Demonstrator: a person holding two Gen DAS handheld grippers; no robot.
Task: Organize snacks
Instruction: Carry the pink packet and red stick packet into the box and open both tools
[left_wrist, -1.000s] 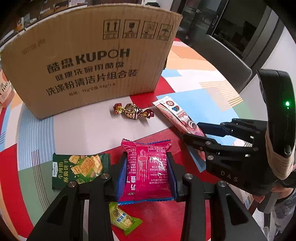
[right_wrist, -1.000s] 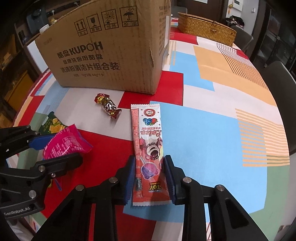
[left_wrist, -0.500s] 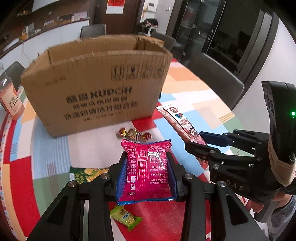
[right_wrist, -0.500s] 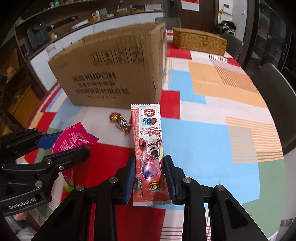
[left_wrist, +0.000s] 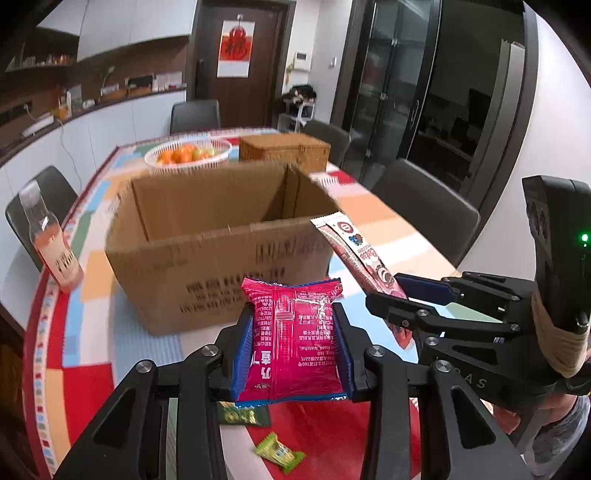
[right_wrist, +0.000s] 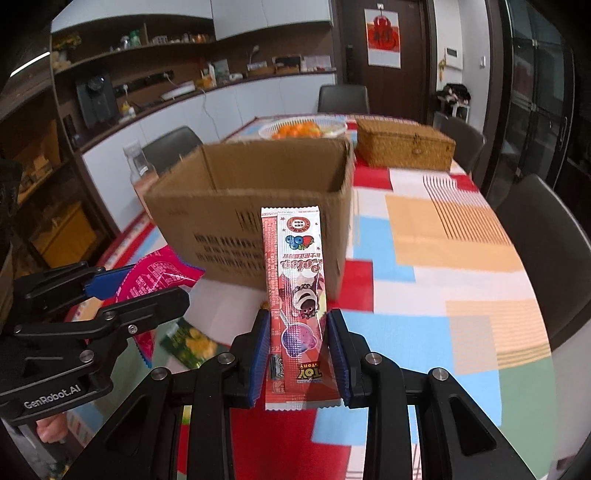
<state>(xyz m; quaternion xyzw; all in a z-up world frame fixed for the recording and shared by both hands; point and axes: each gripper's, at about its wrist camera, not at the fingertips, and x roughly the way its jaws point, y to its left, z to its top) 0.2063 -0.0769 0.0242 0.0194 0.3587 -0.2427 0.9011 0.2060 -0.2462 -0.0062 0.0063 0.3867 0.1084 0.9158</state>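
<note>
My left gripper (left_wrist: 293, 350) is shut on a pink snack packet (left_wrist: 293, 339) and holds it in the air in front of the open cardboard box (left_wrist: 221, 251). My right gripper (right_wrist: 298, 354) is shut on a long red candy stick packet (right_wrist: 295, 280), also lifted before the box (right_wrist: 255, 206). Each gripper shows in the other's view: the right one (left_wrist: 399, 295) at the right, the left one (right_wrist: 122, 291) at the left. A green cracker packet (right_wrist: 192, 341) and a small green candy (left_wrist: 279, 451) lie on the table.
A pink drink bottle (left_wrist: 55, 251) stands left of the box. A white basket of oranges (left_wrist: 186, 155) and a wicker box (right_wrist: 404, 146) sit behind it. Dark chairs (right_wrist: 543, 236) surround the colourful tablecloth (right_wrist: 443, 258).
Both grippers have risen from the table with their packets, so the box's open top now shows. The wrapped candy near the box has passed out of sight.
</note>
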